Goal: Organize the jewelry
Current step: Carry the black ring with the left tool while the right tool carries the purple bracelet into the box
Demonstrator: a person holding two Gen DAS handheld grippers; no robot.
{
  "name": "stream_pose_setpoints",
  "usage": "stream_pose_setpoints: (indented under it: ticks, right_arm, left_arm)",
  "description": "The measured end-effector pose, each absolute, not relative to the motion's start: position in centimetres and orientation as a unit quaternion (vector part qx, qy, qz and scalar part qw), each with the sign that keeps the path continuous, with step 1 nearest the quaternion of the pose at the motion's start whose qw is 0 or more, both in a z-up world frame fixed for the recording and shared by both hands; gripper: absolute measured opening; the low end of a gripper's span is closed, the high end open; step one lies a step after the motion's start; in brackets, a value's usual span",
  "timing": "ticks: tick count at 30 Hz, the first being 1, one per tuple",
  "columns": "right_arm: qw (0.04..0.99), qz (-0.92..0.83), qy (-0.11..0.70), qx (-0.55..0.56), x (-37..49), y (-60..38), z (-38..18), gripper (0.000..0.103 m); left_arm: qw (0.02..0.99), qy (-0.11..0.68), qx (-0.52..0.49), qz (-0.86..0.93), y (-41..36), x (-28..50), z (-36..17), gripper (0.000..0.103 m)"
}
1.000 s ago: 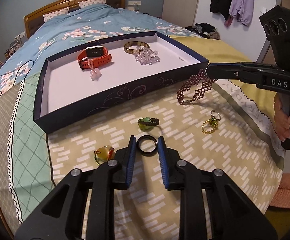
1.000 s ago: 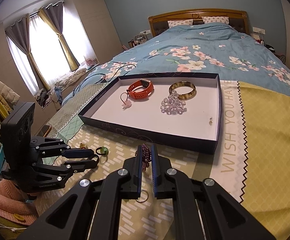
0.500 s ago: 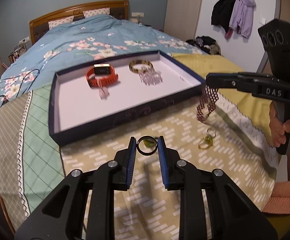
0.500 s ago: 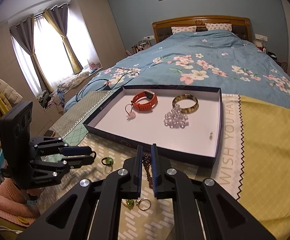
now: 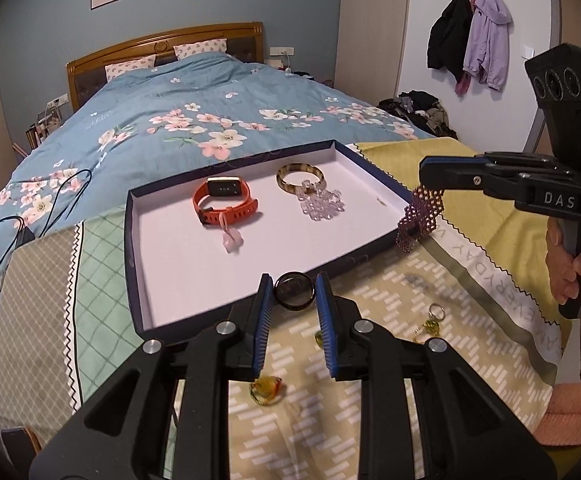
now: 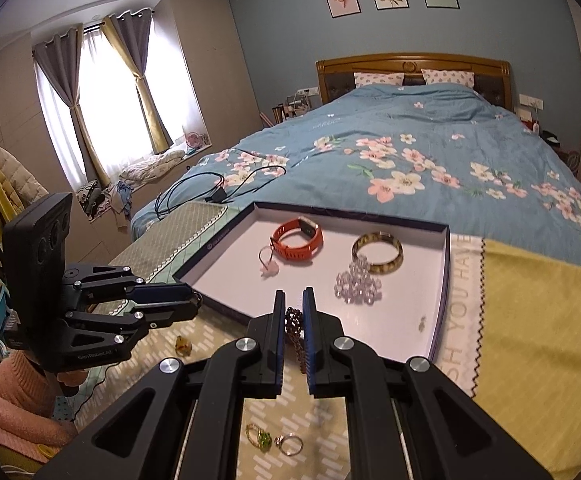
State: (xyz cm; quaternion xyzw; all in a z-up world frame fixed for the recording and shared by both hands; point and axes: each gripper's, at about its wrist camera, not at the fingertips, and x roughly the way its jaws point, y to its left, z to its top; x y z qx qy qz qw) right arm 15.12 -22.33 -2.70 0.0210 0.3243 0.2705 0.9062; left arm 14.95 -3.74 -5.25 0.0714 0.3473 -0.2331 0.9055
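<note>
My left gripper (image 5: 293, 292) is shut on a black ring (image 5: 294, 291) and holds it in the air just before the near wall of the dark blue tray (image 5: 138, 276). My right gripper (image 6: 293, 312) is shut on a dark red beaded bracelet (image 6: 295, 330), which hangs from the tips by the tray's right corner in the left wrist view (image 5: 418, 220). In the tray lie an orange watch (image 5: 224, 202), a pink charm (image 5: 232, 242), a tortoiseshell bangle (image 5: 300, 176) and a clear bead bracelet (image 5: 322, 204).
On the patterned cloth (image 5: 370, 380) lie an amber ring (image 5: 266, 388), a green-stone ring and a silver ring (image 6: 290, 444) side by side (image 5: 428, 322). The flowered blue bedspread (image 6: 410, 160) lies beyond the tray, with a black cable (image 6: 210, 192) on it.
Both grippers have risen off the cloth with their pieces and moved toward the tray. The bracelet now hangs free instead of lying on the cloth.
</note>
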Motion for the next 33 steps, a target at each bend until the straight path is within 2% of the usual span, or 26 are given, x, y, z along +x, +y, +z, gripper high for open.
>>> stream_pose_setpoints:
  ticks: [14,33]
  right_arm:
    - [0.908,0.275,0.316,0.024,18.4,-21.2,-1.7,0.007]
    - [0.895,0.275,0.347,0.058,22.9,-20.2,-4.3,0.007]
  left_arm:
    - [0.909,0.347,0.075,-0.217,-3.5,18.0,-5.0,0.022]
    - [0.902,0.372,0.079,-0.204,-4.1,21.7,-6.8,0.022]
